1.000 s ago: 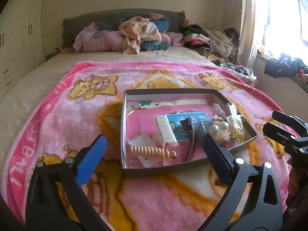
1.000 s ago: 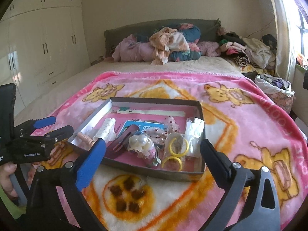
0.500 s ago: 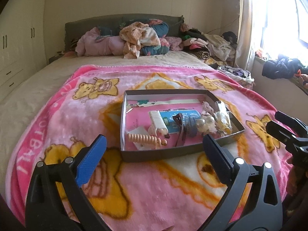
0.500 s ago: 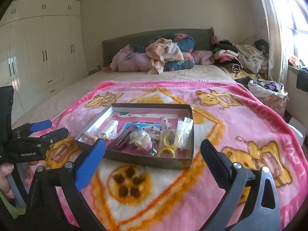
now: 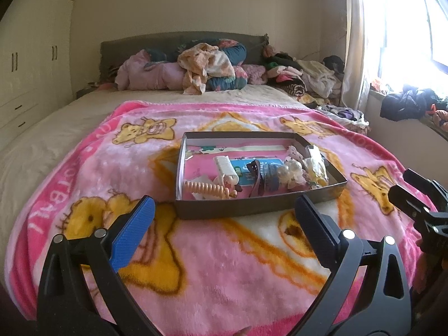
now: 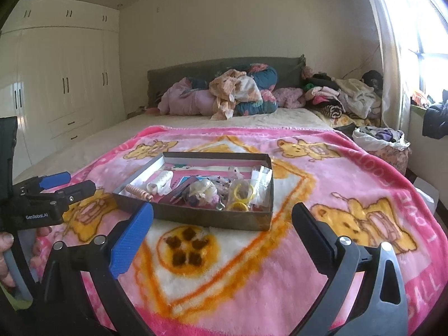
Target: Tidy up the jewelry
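2 hand-held grippers sit nearest the cameras, both short of the box and touching nothing. The left hand-held gripper (image 5: 224, 218) has its jaws spread wide apart, 1 blue pad (image 5: 131, 235) on its left finger and 1 black pad on its right, with only blanket showing between them. The right hand-held gripper (image 6: 222, 224) is spread just as wide, its blue pad (image 6: 131, 240) to the left of the box's near wall. In the right wrist view the left hand-held gripper appears well left of the box, gripped by a hand (image 6: 5, 254) at the frame edge.

Beyond the fingertips lies the blanket (image 5: 218, 266), pink with yellow bear prints, spread over the bed (image 5: 70, 123). The box (image 5: 238, 210), a shallow grey tray, rests on the blanket just past both grippers. Inside it, by the near wall, lies a peach spiral hair tie (image 5: 208, 189). Behind that, toward the box's middle, is a white clip (image 5: 225, 168) beside a blue card (image 5: 246, 168) and a dark hair clip (image 5: 257, 179). Toward the box's right end sit pale beads (image 5: 288, 170) and 2 yellow rings (image 6: 242, 196) in clear wrapping. Smaller pieces there are too jumbled to tell apart.

Far beyond the box, a pile of clothes (image 5: 196, 67) leans on the grey headboard (image 5: 126, 44). Left of the box, against the wall, stand cream wardrobes (image 6: 64, 84); right of it, a bright window (image 5: 406, 28).
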